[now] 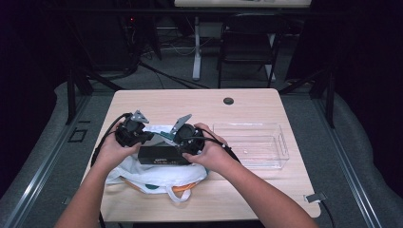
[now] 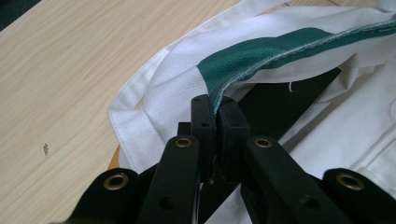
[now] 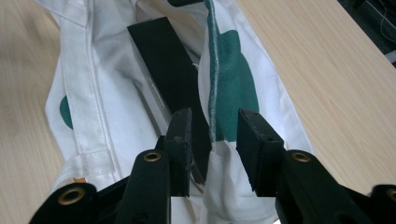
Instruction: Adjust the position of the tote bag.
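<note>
cloth bag (image 1: pixel 157 173), soft and floppy, lies by the bench's (image 1: pixel 256 102) near edge around a stiff black box (image 1: pixel 164 154); left tongs (image 2: pixel 215 114) pinch its green-trimmed rim, right tongs (image 3: pixel 214 126) spread astride rim.

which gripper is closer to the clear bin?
Right. The right gripper works at the white bag just left of the clear bin, apart from it; the left gripper, shut on the bag's green-trimmed edge, is farther left.

1. Black box (image 1: pixel 164 154) lying on the white bag (image 1: pixel 157 173) near the desk's (image 1: pixel 247 107) front edge: pale marks along its side, too small and blurred to read.
2. Bag: no legible lettering.
</note>
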Motion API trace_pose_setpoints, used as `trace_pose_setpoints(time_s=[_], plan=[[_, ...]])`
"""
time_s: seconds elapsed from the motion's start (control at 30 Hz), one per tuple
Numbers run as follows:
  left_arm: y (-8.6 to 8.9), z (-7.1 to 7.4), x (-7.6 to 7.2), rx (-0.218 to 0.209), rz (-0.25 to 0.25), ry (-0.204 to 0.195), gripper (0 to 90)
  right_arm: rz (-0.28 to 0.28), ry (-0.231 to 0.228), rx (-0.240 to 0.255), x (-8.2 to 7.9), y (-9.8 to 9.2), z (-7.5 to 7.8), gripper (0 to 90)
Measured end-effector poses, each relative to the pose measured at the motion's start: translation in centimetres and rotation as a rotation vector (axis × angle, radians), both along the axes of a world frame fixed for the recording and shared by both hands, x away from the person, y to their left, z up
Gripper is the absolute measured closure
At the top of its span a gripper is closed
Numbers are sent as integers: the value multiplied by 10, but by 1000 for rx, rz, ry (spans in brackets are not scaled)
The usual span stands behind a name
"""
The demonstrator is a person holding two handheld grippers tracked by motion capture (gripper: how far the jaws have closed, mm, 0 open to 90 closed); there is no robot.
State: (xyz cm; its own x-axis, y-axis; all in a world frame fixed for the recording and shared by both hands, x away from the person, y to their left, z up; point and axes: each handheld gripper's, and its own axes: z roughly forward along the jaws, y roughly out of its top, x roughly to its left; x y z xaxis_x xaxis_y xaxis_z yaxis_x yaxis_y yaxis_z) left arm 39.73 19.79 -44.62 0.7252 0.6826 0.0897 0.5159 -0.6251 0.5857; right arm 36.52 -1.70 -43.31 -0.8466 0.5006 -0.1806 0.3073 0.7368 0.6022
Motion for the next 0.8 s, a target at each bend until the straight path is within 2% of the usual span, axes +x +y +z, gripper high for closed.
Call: trace_pose_setpoints(time_s=[0.3,0.6,0.8], plan=[[-2,0,7,13,1,13,869,-32,16,-1,6,-2,-1,683],[-6,-2,13,15,13,12,868,-62,37,-18,13,-5,-4,751],[-7,-2,18,18,15,15,867,-71,31,-32,16,-5,-5,787]])
